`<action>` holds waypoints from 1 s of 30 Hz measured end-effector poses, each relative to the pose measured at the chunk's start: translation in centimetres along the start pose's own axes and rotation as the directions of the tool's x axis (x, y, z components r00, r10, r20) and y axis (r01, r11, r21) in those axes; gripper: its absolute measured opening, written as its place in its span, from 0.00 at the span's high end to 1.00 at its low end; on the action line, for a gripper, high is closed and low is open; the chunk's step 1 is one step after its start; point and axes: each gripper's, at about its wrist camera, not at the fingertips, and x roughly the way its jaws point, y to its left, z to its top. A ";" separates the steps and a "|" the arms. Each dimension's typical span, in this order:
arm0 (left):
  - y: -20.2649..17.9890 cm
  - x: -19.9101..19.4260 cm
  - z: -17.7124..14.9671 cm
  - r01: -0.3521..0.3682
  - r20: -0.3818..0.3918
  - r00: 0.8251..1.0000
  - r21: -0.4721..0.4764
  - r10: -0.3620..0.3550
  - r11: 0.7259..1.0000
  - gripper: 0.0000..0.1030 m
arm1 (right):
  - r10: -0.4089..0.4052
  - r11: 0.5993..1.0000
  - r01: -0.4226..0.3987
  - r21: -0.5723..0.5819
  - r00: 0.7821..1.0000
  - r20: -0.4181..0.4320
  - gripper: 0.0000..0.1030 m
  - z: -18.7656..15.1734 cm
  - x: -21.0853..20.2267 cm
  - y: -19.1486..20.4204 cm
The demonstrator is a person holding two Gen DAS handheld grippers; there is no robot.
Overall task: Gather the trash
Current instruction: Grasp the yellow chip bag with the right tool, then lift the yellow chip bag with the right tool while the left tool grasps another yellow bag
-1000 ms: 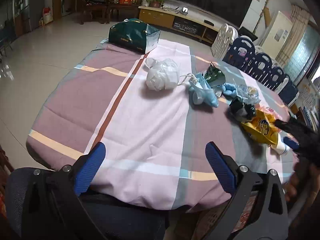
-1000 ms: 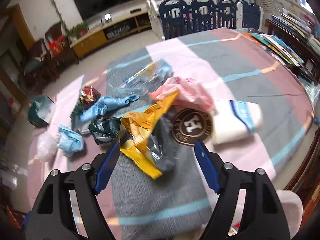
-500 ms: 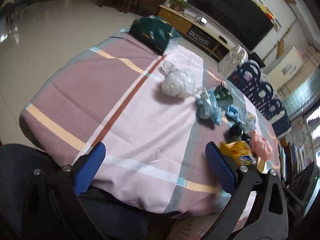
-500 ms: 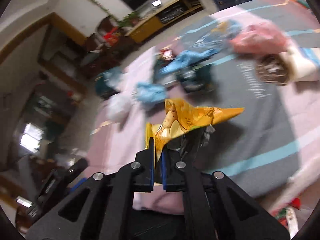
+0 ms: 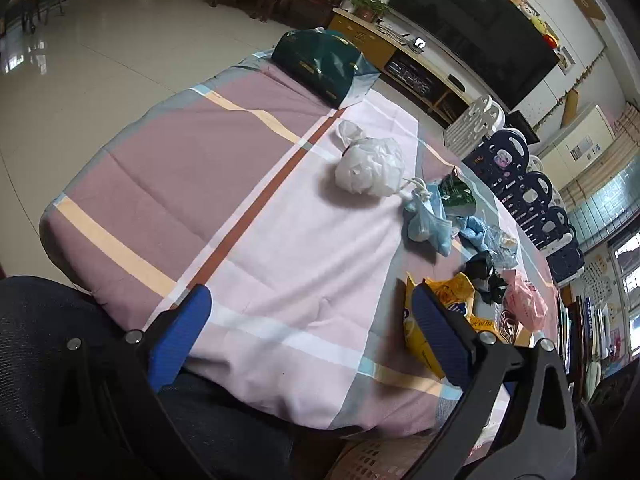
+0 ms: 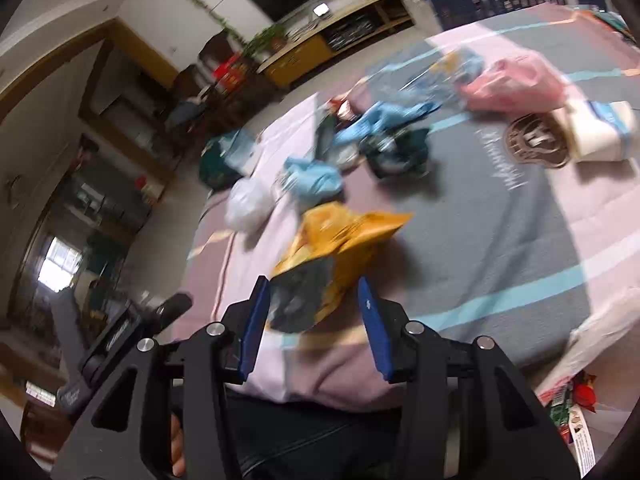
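Note:
My right gripper [image 6: 312,284] hovers over the near edge of the table, and its jaws are opening. A crumpled yellow snack wrapper [image 6: 344,236] with a dark inside hangs between the blue pads, which no longer pinch it. Seen from the left wrist, the same yellow wrapper [image 5: 412,332] sits just behind my left gripper's right finger. My left gripper [image 5: 310,296] is open above the striped tablecloth [image 5: 248,216], with nothing between its fingers. Further trash lies beyond: a white plastic bag [image 5: 370,166], a blue bag [image 5: 426,220], a black wrapper [image 5: 482,270] and a pink bag [image 5: 524,304].
A dark green bag [image 5: 324,62] stands at the far end of the table. A paper cup [image 6: 600,130] lies beside a brown round logo [image 6: 536,142]. A woven basket [image 5: 384,456] sits below the near table edge. A white bag with packaging [image 6: 576,360] hangs at the right.
My right gripper closed on the yellow wrapper, lifted it and carried it toward the near table edge; now its jaws have parted. The left gripper's view rolled and shifted slightly.

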 end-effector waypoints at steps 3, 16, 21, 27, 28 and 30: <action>-0.1 0.0 0.0 0.000 0.004 1.000 0.004 0.000 1.000 0.03 | 0.008 0.997 -0.009 0.078 1.000 0.009 0.56 1.3 0.7 -1.1; 0.0 -0.1 0.0 0.004 0.017 1.000 0.007 -0.004 1.000 0.03 | -0.037 0.973 0.058 0.223 0.995 -0.098 0.56 0.1 5.9 -2.7; 0.1 -0.1 0.1 0.010 0.016 1.000 -0.002 -0.010 1.000 0.03 | -0.003 0.983 0.022 0.180 0.994 -0.109 0.60 -1.1 5.9 -1.5; 0.2 0.0 0.1 0.015 0.012 1.000 -0.011 -0.015 1.000 0.03 | 0.054 0.992 -0.041 0.115 0.993 -0.106 0.83 -2.2 6.5 0.9; 0.2 0.0 0.1 0.014 0.012 1.000 -0.012 -0.014 1.000 0.03 | 0.070 0.991 -0.056 0.119 0.991 -0.110 0.84 -2.4 6.7 1.0; 0.3 0.0 0.1 0.015 0.011 1.000 -0.013 -0.015 1.000 0.03 | 0.073 0.991 -0.059 0.121 0.991 -0.110 0.84 -2.4 6.8 1.1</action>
